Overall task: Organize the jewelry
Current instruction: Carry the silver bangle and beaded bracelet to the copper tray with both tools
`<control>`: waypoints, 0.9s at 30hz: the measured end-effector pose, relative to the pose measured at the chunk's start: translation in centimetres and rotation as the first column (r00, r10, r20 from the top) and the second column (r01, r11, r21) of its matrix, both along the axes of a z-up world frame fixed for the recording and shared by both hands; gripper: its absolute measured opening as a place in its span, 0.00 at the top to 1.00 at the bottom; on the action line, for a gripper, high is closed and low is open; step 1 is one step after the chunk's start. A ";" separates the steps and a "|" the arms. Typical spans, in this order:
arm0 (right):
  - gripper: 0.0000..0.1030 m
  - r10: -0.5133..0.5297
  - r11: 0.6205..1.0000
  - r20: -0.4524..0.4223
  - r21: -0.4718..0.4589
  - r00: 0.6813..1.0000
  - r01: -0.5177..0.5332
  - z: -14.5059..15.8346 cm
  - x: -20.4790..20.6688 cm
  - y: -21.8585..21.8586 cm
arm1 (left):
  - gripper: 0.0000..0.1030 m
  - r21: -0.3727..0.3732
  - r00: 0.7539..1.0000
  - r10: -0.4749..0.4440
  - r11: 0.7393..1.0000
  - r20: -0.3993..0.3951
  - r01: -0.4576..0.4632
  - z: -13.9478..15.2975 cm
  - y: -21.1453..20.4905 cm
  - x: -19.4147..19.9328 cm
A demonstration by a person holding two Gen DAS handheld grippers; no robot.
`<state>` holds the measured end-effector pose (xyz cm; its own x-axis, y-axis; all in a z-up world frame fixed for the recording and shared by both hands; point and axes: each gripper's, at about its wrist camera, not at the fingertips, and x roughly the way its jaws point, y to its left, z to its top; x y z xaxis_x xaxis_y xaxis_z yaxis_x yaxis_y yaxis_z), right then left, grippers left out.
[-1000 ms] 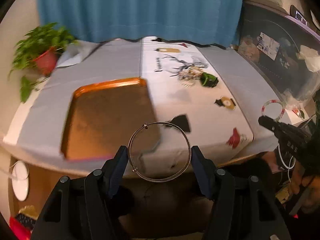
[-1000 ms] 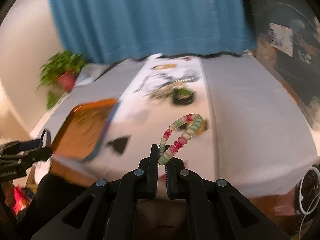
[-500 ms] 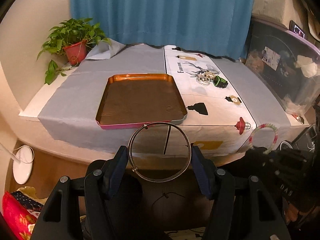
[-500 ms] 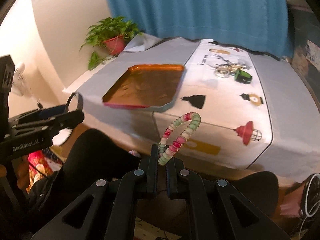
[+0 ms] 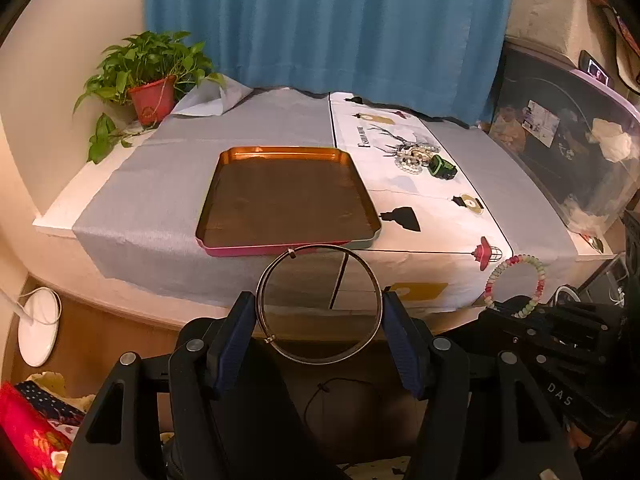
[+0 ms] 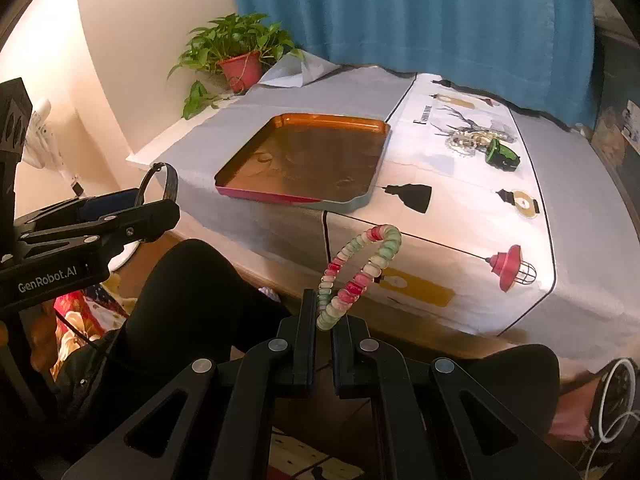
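Left gripper [image 5: 319, 322] of ours clamping a thin round metal wire bangle [image 5: 319, 305], right gripper [image 6: 323, 334] pinching our pink-and-green beaded bracelet [image 6: 362, 268], both short of the orange rectangular tray [image 5: 288, 200], leftover jewelry pile [image 6: 480, 143] beside it

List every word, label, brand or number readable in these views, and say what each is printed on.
"GenRobot.AI": white lettering on the side of the left gripper, seen from the right wrist camera.
"DAS": partial lettering on the body of the right gripper, cut off, seen from the left wrist camera.
Black print beside the deer drawing on the white table runner: too small and blurred to read.
Card behind the clear storage bin: unreadable.
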<state>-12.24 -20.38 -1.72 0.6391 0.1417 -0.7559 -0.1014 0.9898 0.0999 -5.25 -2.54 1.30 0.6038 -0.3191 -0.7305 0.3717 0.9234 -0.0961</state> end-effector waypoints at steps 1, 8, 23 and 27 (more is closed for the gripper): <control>0.93 0.001 1.000 -0.003 -0.002 1.000 -0.001 -0.1 0.1 0.1 | 0.42 0.000 1.000 0.001 1.000 -0.004 -0.001 -0.1 0.0 0.2; 0.93 0.002 1.000 -0.038 -0.011 0.999 -0.003 -1.1 2.0 0.2 | 0.42 0.001 0.999 0.007 1.000 -0.036 -0.007 -1.1 0.1 2.1; 0.93 0.022 1.000 -0.051 0.005 0.998 -0.021 -1.7 12.4 0.3 | 0.42 -0.004 0.997 0.069 0.998 -0.035 -0.069 -1.3 0.5 11.6; 0.93 0.033 0.999 -0.046 0.013 0.998 -0.033 -2.0 16.6 0.5 | 0.42 0.002 0.996 0.075 0.997 -0.043 -0.075 -2.0 -0.1 15.0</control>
